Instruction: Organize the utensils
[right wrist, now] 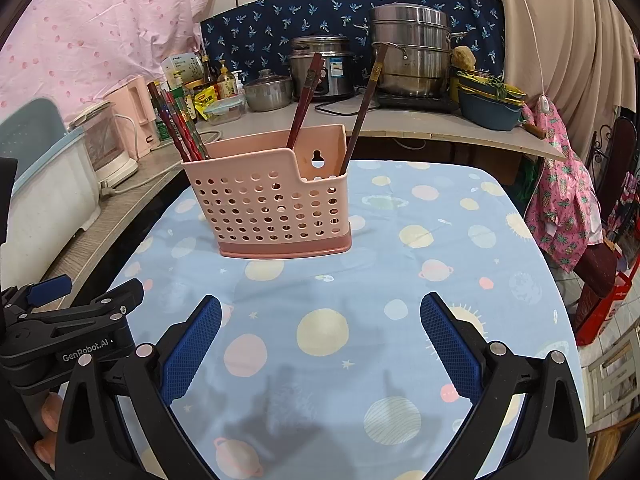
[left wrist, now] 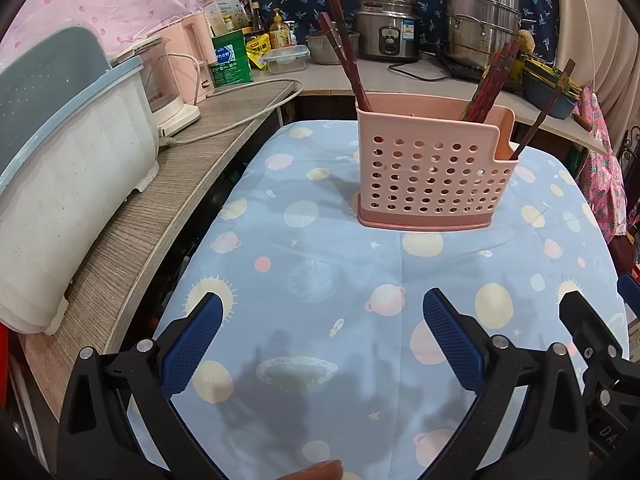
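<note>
A pink perforated utensil holder (left wrist: 434, 168) stands upright on the blue planet-print tablecloth (left wrist: 320, 272); it also shows in the right wrist view (right wrist: 276, 208). Dark red chopsticks (left wrist: 348, 60) lean out of its left end, another bunch (left wrist: 486, 88) stands right of the middle, and a single one (left wrist: 544, 108) leans out of the right notch. In the right wrist view the chopsticks (right wrist: 178, 128) stand likewise. My left gripper (left wrist: 322, 312) is open and empty, hovering over the cloth in front of the holder. My right gripper (right wrist: 320, 314) is open and empty beside it.
A white and blue bin (left wrist: 60, 184) and a pink kettle (left wrist: 188, 64) sit on the wooden counter (left wrist: 168, 184) at left. A rice cooker (left wrist: 386, 36), steel pots (left wrist: 482, 20) and bottles line the back counter. A pink cloth (right wrist: 560, 208) hangs right of the table.
</note>
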Tool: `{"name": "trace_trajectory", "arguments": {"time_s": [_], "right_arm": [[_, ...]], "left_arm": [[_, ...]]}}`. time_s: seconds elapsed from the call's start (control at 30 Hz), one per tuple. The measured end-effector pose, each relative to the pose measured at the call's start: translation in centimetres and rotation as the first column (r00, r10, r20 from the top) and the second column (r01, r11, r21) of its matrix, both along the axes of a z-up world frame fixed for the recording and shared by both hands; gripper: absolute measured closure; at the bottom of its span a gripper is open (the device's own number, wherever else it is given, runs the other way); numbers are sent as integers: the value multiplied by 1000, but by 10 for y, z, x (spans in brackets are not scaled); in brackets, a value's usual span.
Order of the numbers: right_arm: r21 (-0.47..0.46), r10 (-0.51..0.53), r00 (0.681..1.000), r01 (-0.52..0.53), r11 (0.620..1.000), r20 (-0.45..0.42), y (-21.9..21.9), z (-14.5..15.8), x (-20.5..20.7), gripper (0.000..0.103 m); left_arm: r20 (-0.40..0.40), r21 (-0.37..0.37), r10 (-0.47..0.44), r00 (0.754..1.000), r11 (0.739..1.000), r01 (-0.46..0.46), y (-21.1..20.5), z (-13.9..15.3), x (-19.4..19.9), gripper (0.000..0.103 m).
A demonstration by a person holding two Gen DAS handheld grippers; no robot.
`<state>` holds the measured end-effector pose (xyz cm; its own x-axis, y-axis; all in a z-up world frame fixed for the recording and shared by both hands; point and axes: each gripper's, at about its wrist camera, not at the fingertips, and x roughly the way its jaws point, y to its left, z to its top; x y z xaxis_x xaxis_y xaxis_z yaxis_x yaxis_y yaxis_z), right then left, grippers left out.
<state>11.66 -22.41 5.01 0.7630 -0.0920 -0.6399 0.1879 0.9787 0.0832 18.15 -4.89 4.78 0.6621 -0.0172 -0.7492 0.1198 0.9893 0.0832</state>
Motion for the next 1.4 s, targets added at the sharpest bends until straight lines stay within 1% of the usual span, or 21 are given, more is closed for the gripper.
{"name": "trace_trajectory", "arguments": {"time_s": [1.1,1.4], "right_arm": [[-4,3,1000,-3,1000,0,-1,-3,2,7],[-6,-4,1000,4,1000,-6,-5,-4,12,7]], "left_arm": [[3,-2,-16,1000,1000,16,-2,2,2,7],[6,5,-20,1000,1000,20,-7,-1,9,7]]}}
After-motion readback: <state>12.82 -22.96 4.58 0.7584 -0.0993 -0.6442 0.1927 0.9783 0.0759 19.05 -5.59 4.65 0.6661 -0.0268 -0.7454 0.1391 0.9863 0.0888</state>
